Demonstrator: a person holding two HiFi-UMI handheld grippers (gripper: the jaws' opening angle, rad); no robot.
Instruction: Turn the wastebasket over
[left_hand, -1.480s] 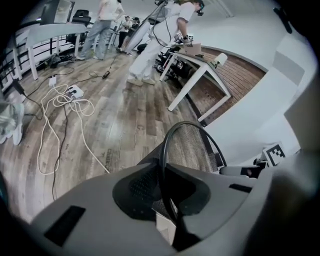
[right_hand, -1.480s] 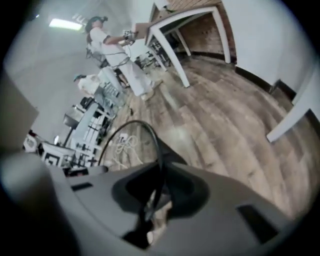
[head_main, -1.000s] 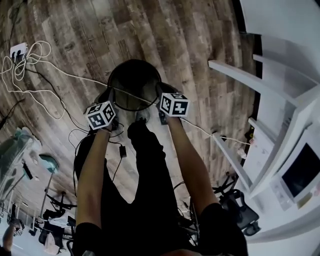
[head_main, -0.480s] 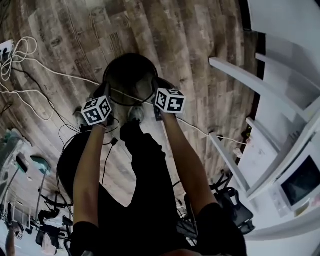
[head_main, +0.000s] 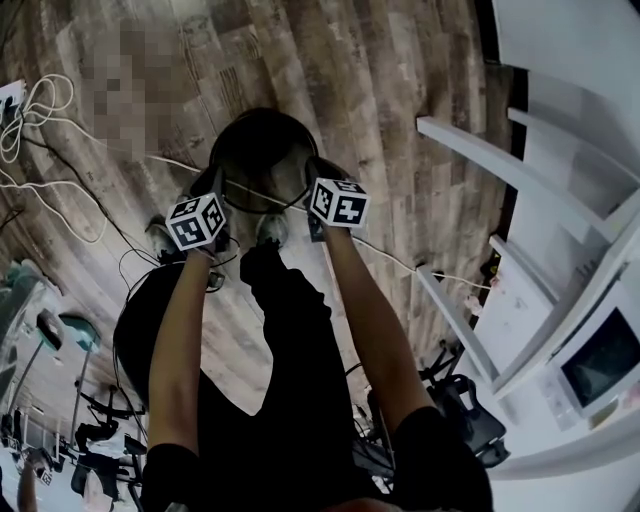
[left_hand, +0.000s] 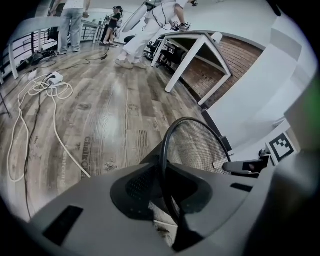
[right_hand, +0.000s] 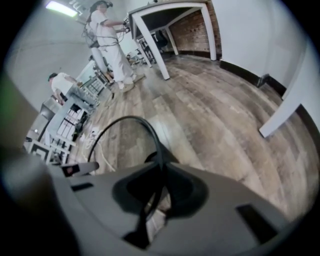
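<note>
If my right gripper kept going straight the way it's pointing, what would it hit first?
The wastebasket rim: the right gripper is shut on it, so pushing on would press the rim deeper between the jaws. Beyond that, probably the floor, though depth is unclear.

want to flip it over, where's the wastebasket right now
The wastebasket is upper centre in the head view, just ahead of the person's shoe and left of the white shelving.
</note>
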